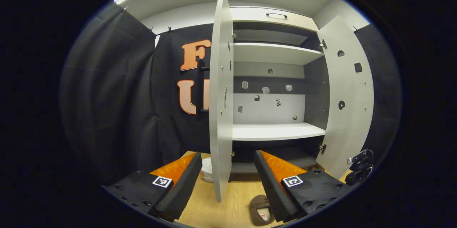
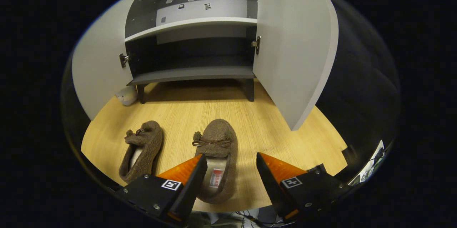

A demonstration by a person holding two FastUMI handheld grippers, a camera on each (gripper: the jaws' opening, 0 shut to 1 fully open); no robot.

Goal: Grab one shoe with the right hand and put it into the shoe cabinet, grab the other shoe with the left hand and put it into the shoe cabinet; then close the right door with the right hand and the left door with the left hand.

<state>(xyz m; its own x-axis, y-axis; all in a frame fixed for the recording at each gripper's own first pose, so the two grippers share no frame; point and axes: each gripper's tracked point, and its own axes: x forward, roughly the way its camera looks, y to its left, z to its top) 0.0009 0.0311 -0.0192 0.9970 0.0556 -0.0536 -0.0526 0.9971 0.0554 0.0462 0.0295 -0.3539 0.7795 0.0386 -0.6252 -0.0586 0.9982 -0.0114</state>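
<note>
Two fuzzy brown slippers, the left shoe and right shoe, lie on wooden floor before the two-doored cabinet; right gripper and left gripper both spread wide

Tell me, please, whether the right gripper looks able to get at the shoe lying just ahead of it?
Probably yes. The right gripper is open, and the nearer shoe lies on the bare wooden floor partly between its fingers, with nothing over it; the other shoe lies apart, to the side.
</note>
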